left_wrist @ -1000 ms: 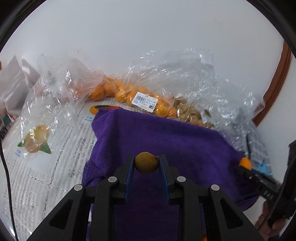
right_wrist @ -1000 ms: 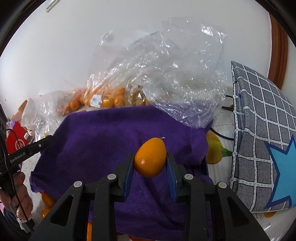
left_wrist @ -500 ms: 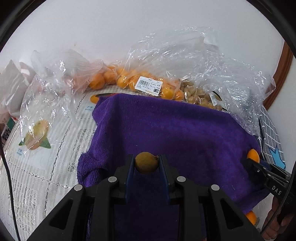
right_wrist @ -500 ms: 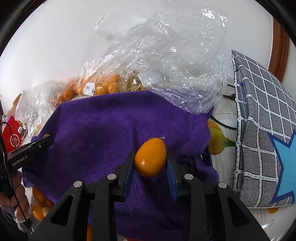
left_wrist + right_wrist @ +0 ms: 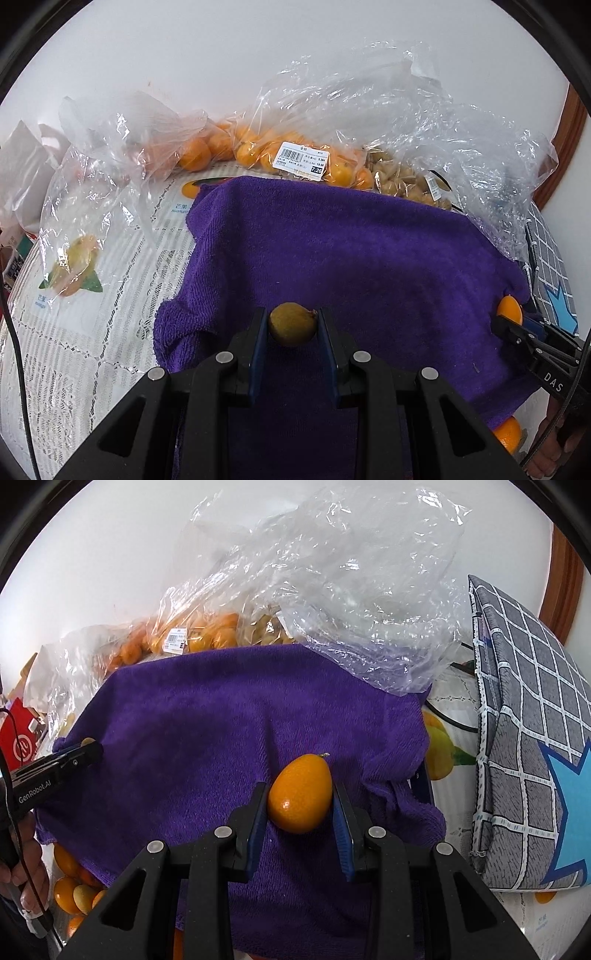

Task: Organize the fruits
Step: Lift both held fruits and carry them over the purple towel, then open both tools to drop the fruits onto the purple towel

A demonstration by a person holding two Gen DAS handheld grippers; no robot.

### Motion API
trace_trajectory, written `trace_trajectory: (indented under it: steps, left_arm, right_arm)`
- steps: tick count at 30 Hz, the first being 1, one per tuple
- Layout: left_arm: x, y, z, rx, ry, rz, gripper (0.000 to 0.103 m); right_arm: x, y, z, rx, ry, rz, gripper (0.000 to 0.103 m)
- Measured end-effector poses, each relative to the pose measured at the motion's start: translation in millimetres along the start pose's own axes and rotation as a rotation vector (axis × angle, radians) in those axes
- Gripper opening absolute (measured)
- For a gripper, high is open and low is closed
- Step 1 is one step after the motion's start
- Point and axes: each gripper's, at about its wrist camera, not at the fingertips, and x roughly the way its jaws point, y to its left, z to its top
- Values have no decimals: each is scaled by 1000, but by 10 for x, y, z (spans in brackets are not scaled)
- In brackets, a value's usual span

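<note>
My left gripper (image 5: 291, 326) is shut on a small brownish-yellow round fruit (image 5: 291, 324), held over the near part of a purple towel (image 5: 332, 258). My right gripper (image 5: 300, 799) is shut on an orange kumquat (image 5: 300, 793), held over the right side of the same towel (image 5: 207, 738). The right gripper also shows at the right edge of the left wrist view (image 5: 511, 319) with the kumquat (image 5: 509, 310) at its tip. The left gripper shows at the left of the right wrist view (image 5: 86, 749).
Clear plastic bags of orange fruit (image 5: 258, 151) and pale husked fruit (image 5: 402, 177) lie behind the towel. Crumpled clear plastic (image 5: 351, 590) overlaps its far right corner. A grey checked bag (image 5: 528, 738) stands at the right. Loose orange fruits (image 5: 70, 886) lie beside the towel's near left edge.
Both grippers have tilted down over the towel, so it fills more of each view. Each has kept hold of its fruit.
</note>
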Motion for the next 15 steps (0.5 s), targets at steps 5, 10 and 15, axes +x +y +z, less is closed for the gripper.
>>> trace_trajectory:
  steps: [5, 10, 15]
  left_arm:
    - [5, 8, 1, -3, 1, -2, 26]
    - [8, 13, -2, -3, 0, 4, 26]
    - [9, 12, -4, -3, -3, 2, 26]
  right_arm:
    - [24, 17, -1, -8, 7, -1, 34]
    - [33, 13, 4, -13, 8, -2, 34]
    - [47, 21, 10, -19, 12, -5, 34]
